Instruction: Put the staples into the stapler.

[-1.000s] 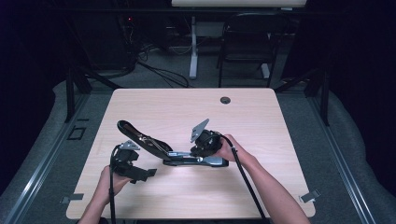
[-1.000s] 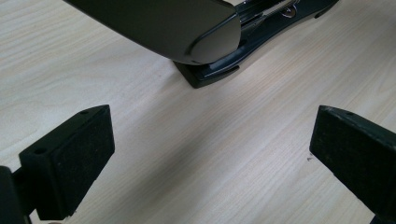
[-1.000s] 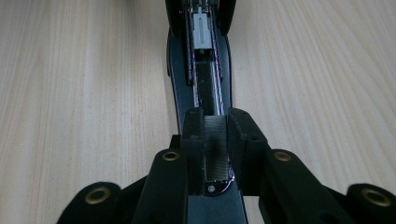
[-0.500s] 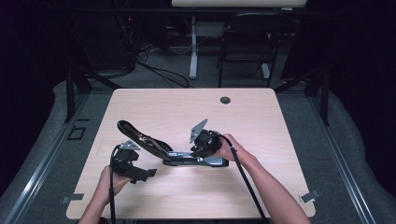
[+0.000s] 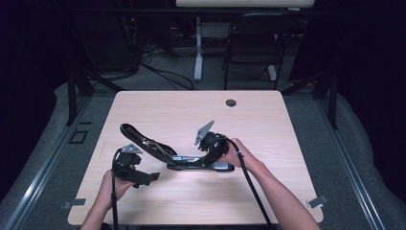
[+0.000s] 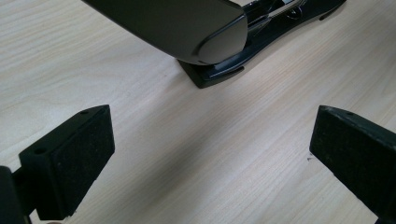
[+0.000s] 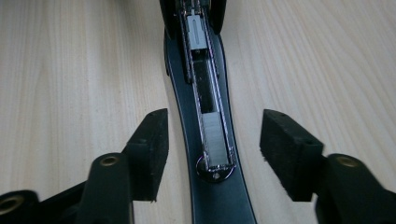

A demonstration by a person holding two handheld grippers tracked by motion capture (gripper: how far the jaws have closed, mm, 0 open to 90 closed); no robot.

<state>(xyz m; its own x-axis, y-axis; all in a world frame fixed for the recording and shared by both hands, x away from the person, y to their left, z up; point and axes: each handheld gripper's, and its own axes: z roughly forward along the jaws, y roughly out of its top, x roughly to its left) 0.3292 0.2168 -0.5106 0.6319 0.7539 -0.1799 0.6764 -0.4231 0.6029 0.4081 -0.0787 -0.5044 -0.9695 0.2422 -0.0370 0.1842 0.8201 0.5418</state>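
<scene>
Loading done — staples [image 7: 215, 140] sit in open stapler [image 5: 182, 160]; right gripper [image 7: 212, 154] jaws just opened, astride, gripping nothing; left gripper [image 6: 210, 154] wide, empty, at its 7 o'clock — lid unclosed.

No lettering, brand, number or sign can be read anywhere on the opened black stapler with its metal staple channel [image 7: 208, 93], on the pale wood-grain tabletop [image 5: 268, 120], or on the black foam-padded jaws. A small round mark near the stapler's hinge in the left gripper view may carry print, but it is too blurred to tell.
</scene>
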